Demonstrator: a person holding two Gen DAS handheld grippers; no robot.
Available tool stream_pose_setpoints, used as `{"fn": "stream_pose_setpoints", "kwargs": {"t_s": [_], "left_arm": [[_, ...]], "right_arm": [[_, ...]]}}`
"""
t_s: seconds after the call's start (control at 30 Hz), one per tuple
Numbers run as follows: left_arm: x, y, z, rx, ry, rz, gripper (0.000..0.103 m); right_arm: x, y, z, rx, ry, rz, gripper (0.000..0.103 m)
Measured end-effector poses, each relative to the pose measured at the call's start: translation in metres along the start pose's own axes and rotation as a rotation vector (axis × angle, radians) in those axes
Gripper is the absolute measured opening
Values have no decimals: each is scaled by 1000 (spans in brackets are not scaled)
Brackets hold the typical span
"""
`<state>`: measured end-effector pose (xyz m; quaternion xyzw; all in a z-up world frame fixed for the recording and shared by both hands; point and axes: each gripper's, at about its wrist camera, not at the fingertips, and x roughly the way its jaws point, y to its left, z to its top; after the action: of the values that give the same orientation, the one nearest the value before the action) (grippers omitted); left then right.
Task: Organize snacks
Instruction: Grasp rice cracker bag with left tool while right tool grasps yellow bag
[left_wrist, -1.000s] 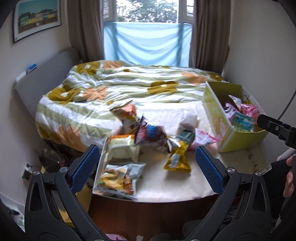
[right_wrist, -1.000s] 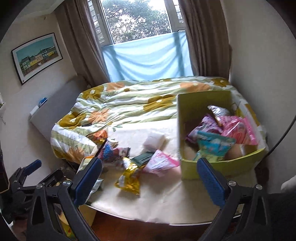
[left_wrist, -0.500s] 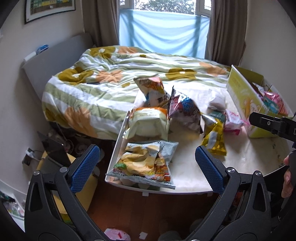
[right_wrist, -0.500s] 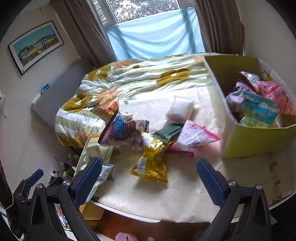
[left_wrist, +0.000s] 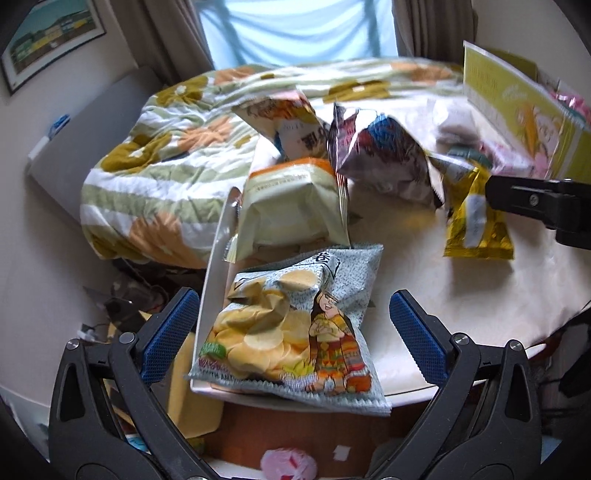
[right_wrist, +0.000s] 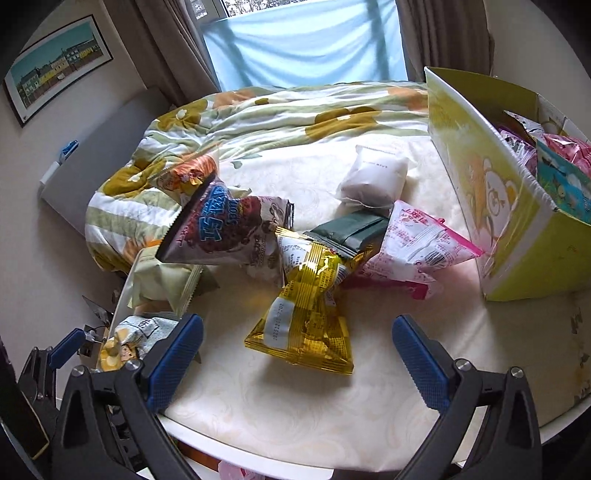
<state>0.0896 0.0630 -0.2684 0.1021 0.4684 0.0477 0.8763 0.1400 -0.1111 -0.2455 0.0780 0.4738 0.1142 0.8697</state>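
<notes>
Several snack bags lie on a white table (right_wrist: 295, 413). My left gripper (left_wrist: 291, 336) is open and empty, its jaws either side of a grey chip bag (left_wrist: 295, 332) at the table's front left corner. Behind it lie a pale green bag (left_wrist: 291, 206) and a silver-blue bag (left_wrist: 380, 158). My right gripper (right_wrist: 295, 358) is open and empty, just in front of a gold bag (right_wrist: 310, 306). A pink bag (right_wrist: 417, 247), a dark green pouch (right_wrist: 351, 232) and a white pouch (right_wrist: 376, 177) lie beyond. A yellow-green box (right_wrist: 491, 206) at right holds several snacks.
A bed with a flowered duvet (right_wrist: 277, 118) adjoins the table at the back. The floor at left is cluttered (left_wrist: 125, 299). The right gripper's finger (left_wrist: 535, 203) shows at the right of the left wrist view. A curtained window (right_wrist: 306, 40) is behind.
Both grippers have moved forward and down towards the table. The left one now straddles the grey chip bag; the right one has closed in on the gold bag. Both stay open.
</notes>
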Motion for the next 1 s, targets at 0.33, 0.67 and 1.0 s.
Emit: {"fn": "stream_pose_setpoints", "kwargs": {"t_s": [0.33, 0.67, 1.0], "left_arm": [[32, 2, 3, 22, 102, -26, 95], [35, 0, 4, 62, 109, -53, 76], [33, -4, 1, 80, 125, -87, 61]], "right_arm": [[28, -5, 1, 15, 46, -30, 102], [48, -4, 6, 17, 76, -35, 85], [69, 0, 7, 32, 118, -27, 65]]}}
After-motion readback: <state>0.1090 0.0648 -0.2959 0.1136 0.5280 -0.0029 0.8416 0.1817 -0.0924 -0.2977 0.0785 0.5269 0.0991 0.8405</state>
